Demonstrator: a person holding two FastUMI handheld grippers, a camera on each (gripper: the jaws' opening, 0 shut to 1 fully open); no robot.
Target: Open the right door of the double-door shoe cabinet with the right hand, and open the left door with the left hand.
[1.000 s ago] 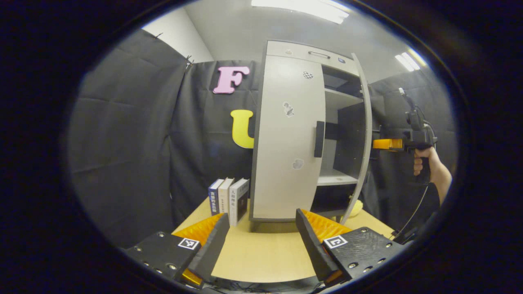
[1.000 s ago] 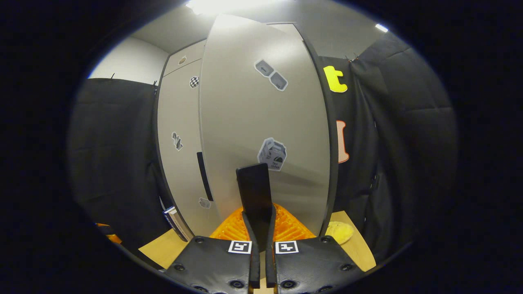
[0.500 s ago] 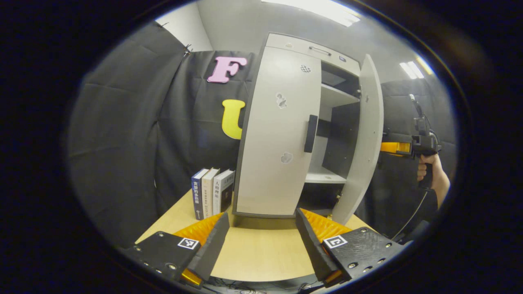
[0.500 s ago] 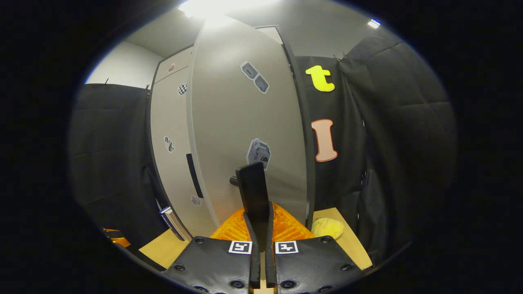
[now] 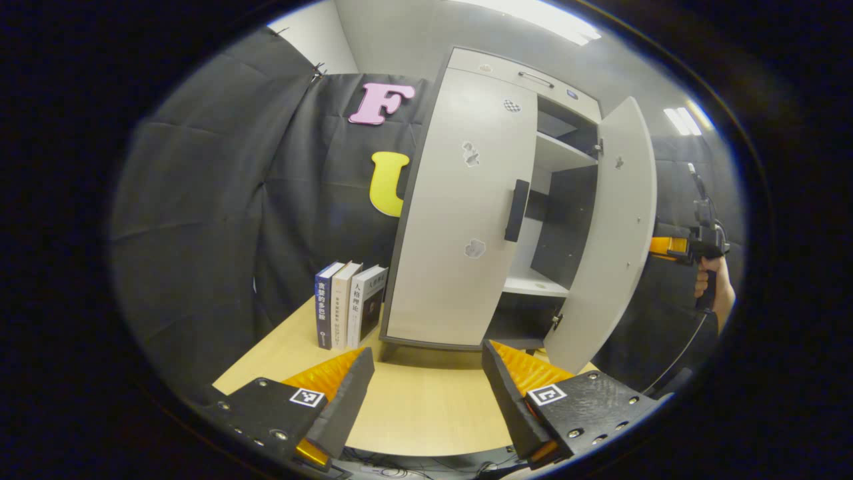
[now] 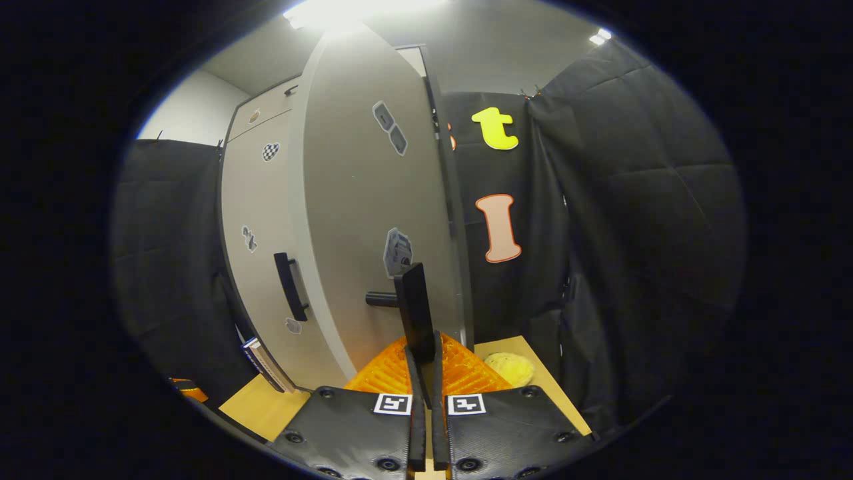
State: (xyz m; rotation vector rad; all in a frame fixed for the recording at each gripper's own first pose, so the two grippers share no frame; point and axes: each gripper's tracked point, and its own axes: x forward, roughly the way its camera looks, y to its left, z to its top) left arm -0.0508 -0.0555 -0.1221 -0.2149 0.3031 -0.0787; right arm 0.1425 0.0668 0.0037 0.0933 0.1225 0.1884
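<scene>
At the back edge of the table (image 5: 426, 413) stands the cabinet (image 5: 493, 73): its right door (image 5: 610, 233) is swung well out, so I judge that half nearly done, while the left door (image 5: 460, 207) is shut with its handle (image 5: 516, 210) untouched. Compared with one second ago the right door stands clearly wider, and the right gripper (image 6: 421, 360), closed on that door's handle (image 6: 413, 310), has swung out with it. The left gripper (image 5: 426, 383) hangs open over the front edge, well apart from the cabinet.
</scene>
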